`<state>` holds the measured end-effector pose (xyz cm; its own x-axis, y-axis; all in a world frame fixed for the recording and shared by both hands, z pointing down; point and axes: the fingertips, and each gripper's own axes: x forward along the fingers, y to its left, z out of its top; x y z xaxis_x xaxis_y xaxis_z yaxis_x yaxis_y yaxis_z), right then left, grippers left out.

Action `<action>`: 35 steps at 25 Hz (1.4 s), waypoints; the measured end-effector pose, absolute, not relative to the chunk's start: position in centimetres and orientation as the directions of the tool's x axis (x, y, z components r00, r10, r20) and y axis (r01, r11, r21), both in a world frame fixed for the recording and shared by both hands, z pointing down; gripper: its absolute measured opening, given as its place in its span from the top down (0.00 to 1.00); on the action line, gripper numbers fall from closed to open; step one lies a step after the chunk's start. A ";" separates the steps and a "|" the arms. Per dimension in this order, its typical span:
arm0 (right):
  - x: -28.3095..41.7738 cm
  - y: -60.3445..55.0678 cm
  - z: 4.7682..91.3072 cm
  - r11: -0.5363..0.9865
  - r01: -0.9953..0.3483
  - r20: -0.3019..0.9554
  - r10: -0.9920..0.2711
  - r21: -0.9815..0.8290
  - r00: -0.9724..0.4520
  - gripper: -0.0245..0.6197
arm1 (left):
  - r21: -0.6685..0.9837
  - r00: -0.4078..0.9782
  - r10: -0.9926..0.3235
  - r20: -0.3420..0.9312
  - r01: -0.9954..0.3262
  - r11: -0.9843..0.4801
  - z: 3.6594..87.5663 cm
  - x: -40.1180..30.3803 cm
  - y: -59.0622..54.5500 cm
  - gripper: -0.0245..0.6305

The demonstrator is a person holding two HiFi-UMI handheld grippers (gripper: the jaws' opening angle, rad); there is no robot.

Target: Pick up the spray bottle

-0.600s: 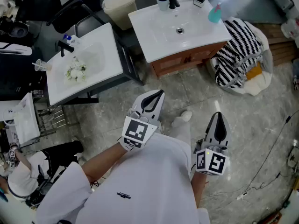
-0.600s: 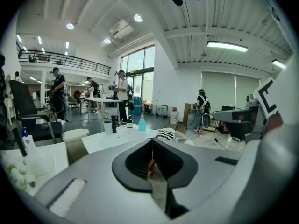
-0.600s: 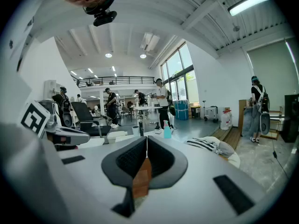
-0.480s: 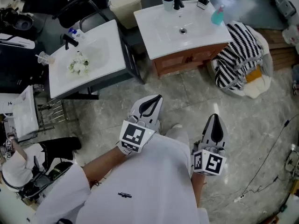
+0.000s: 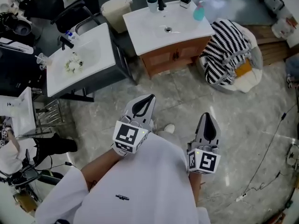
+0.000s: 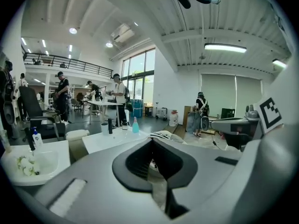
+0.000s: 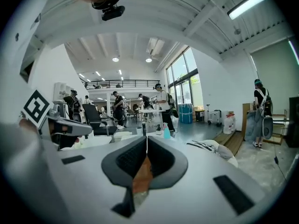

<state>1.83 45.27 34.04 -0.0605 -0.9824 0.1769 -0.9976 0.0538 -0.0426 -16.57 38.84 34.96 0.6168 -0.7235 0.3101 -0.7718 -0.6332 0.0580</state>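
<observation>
The spray bottle point(image 5: 199, 13) is teal with a white head. It stands at the back right corner of the white sink vanity point(image 5: 149, 31), far ahead of me. It shows small in the left gripper view point(image 6: 135, 125) and in the right gripper view point(image 7: 166, 131). My left gripper point(image 5: 148, 97) is held in front of my body, shut, with nothing in it; its tips meet in its own view point(image 6: 152, 140). My right gripper point(image 5: 207, 115) is beside it, also shut and empty, its tips together in its own view point(image 7: 146, 138). Both point toward the vanity across bare floor.
A cup point(image 5: 152, 3), a black tap point(image 5: 161, 3) and a small dispenser point(image 5: 185, 0) share the vanity top. A second white basin point(image 5: 79, 59) with flowers stands to the left, a beige bin point(image 5: 117, 8) between them. A striped cloth point(image 5: 226, 45) fills a basket at right. Cables point(image 5: 261, 171) lie on the floor.
The head view has swung slightly, so the vanity and bottle sit further left in the picture. Both grippers stay shut and have hardly moved.
</observation>
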 end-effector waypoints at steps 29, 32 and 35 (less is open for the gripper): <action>10.3 37.3 35.0 0.099 -0.990 0.153 -0.982 -0.102 -0.114 0.95 | 0.108 0.664 -0.683 0.304 -0.737 -0.668 35.8 -5.9 31.8 0.96; 11.0 32.8 34.8 0.084 -0.991 0.152 -0.983 -0.106 -0.100 0.95 | 0.122 0.670 -0.676 0.306 -0.732 -0.671 36.4 -5.2 27.2 0.96; 11.7 27.8 34.4 0.075 -0.993 0.145 -0.986 -0.090 -0.087 0.95 | 0.126 0.681 -0.666 0.304 -0.721 -0.681 36.3 -4.4 22.1 0.96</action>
<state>11.75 27.84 34.40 -0.0872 -0.9855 0.1452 -0.9931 0.0746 -0.0902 -4.41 22.15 36.34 0.6814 -0.6657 0.3043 -0.7215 -0.6808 0.1263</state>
